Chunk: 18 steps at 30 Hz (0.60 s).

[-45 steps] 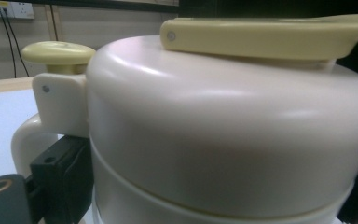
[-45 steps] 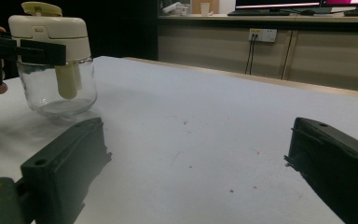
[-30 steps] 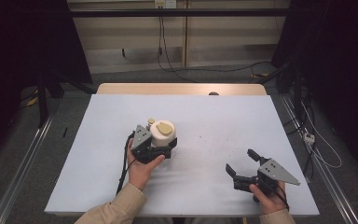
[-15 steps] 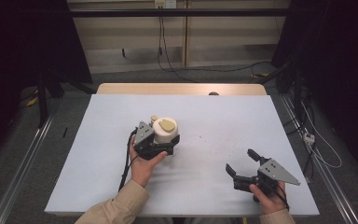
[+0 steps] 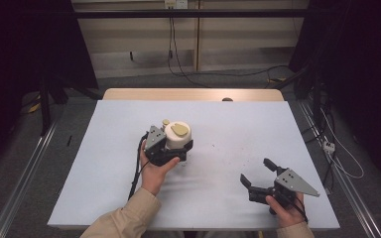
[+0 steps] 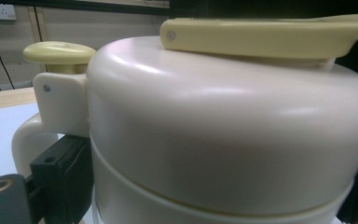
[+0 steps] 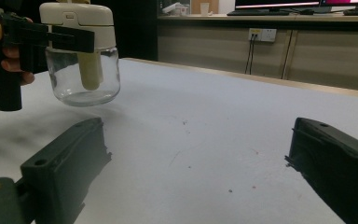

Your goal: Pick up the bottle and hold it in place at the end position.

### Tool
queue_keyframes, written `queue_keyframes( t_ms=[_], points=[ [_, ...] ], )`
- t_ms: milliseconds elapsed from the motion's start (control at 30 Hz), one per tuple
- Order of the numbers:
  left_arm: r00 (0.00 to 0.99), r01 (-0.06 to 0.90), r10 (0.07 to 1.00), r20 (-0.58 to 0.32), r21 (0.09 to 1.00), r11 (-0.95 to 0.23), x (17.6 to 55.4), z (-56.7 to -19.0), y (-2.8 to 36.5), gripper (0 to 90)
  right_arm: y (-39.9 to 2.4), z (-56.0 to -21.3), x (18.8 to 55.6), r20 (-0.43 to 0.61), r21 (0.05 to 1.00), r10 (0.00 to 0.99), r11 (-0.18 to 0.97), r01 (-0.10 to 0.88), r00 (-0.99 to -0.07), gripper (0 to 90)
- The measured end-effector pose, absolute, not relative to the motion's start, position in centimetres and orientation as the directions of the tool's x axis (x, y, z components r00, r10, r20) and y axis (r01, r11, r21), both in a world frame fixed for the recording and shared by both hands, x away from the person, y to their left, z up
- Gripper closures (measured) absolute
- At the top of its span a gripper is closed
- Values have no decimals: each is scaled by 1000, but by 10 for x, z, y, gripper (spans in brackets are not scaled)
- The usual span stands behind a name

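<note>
The left gripper (image 5: 171, 151) is clamping the cream plastic lid of a glass dispenser jar (image 5: 177, 136), its fingers (image 6: 58, 172) pressing on either side of the lid just below the handle, as the left gripper view is showing. In the right gripper view the jar (image 7: 84, 51) is hanging clear of the white counter (image 5: 228, 129), its clear glass body casting a shadow beneath it, with a pale tube running down inside. Whether it holds any liquid I cannot tell. In the high view the jar is sitting a little to the 9 o'clock side of the counter's centre.

The right gripper (image 5: 259, 177) is resting low near the counter's 5 o'clock corner, well apart from the jar. Its fingers (image 7: 65, 163) are standing wide open and are holding nothing.

The step in hand appears to be carrying the lifted jar with the left gripper alone, while the right one is waiting. The next move probably calls for keeping the jar upright and level, since the grip is on the lid rather than the glass. Setting it down calls for lowering it until the base is resting flat on the counter before the fingers are letting go. If the right gripper is meant to help, it is needing to travel toward 10 o'clock to reach the glass body.
</note>
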State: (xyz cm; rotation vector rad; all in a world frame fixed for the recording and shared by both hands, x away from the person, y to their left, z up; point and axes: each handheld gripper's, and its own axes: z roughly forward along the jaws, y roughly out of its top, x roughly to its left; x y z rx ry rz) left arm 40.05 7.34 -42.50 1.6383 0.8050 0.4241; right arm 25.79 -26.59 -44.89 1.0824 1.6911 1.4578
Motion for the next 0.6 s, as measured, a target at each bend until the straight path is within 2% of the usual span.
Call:
queue_keyframes(
  t_ms=[600],
  points=[
    [706,273,692,-150,959,-71,411,-423,60,65,-267,-449,258,45,983,892,39,177,-449,33]
  ],
)
